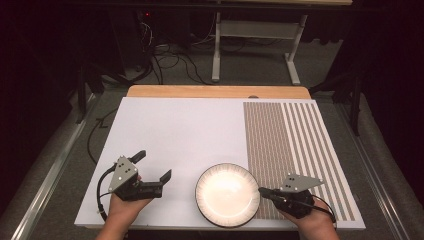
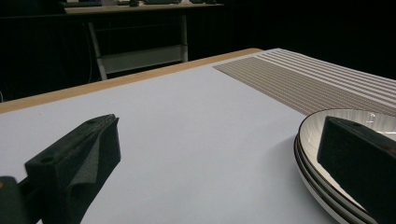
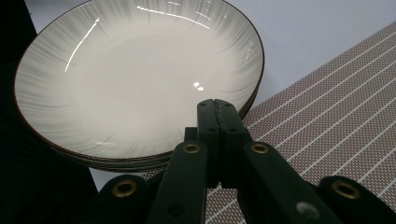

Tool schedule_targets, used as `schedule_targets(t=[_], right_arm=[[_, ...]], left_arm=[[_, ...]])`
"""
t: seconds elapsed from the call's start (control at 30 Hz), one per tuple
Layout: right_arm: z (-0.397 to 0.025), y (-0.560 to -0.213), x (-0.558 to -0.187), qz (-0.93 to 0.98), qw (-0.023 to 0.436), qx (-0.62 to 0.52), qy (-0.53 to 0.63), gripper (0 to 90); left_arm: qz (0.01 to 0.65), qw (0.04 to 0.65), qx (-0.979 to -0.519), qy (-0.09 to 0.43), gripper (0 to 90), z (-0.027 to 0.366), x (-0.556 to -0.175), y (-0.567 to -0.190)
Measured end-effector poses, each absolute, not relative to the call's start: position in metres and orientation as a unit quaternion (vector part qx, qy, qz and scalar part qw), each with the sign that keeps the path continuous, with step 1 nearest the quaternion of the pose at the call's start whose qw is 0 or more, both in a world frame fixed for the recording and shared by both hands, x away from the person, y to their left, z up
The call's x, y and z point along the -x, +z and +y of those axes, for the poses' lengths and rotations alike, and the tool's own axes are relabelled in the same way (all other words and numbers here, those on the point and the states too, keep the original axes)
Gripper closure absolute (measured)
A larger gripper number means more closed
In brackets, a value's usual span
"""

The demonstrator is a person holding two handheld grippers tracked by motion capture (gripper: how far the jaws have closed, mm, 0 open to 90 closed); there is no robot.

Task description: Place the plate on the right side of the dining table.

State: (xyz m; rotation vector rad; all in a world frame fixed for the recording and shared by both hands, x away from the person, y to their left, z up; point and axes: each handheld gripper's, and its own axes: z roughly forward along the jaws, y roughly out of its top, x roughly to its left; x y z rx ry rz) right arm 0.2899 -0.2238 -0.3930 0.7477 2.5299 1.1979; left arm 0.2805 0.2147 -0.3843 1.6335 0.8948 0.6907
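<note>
Fingers of left gripper (image 1: 153, 165) spreading wide, empty, left of stacked plates (image 1: 227, 194) — right gripper (image 1: 262, 192) pressing jaws together, empty, tips hovering at plate rim.

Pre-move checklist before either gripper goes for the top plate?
1. Left gripper open, ready to grasp: ok.
2. Right gripper open: not ok, fingers pressed together at the rim.
3. Stack of plates flat on the white mat: ok; three rims seen in the left gripper view.
4. Top plate empty: ok.
5. Striped mat free as a set-down spot: ok.
6. Right gripper touching rim: cannot tell.
</note>
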Motion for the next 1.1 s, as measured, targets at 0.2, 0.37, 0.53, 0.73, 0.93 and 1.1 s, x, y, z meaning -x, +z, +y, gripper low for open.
schedule_targets(t=[0.2,0.37,0.53,0.73,0.93,1.1], right_arm=[[-0.2239,-0.3942,-0.2904,0.870,0.121,-0.254,0.405,90.0],[-0.2233,-0.3939,-0.2893,0.872,0.123,-0.251,0.403,90.0],[-0.2227,-0.3939,-0.2886,0.873,0.124,-0.251,0.399,90.0],[-0.2221,-0.3938,-0.2882,0.873,0.126,-0.250,0.399,90.0],[-0.2214,-0.3934,-0.2875,0.874,0.128,-0.249,0.396,90.0],[-0.2205,-0.3929,-0.2865,0.876,0.133,-0.247,0.391,90.0]], left_arm=[[0.377,0.547,-0.689,0.291,0.3,0.2146,-0.2802,-0.3840],[0.377,0.547,-0.689,0.290,0.2,0.2145,-0.2807,-0.3842],[0.378,0.547,-0.688,0.289,0.2,0.2145,-0.2809,-0.3842],[0.378,0.548,-0.688,0.289,0.2,0.2147,-0.2812,-0.3841],[0.377,0.548,-0.688,0.288,0.3,0.2144,-0.2815,-0.3839],[0.377,0.550,-0.687,0.289,0.2,0.2139,-0.2814,-0.3836]])
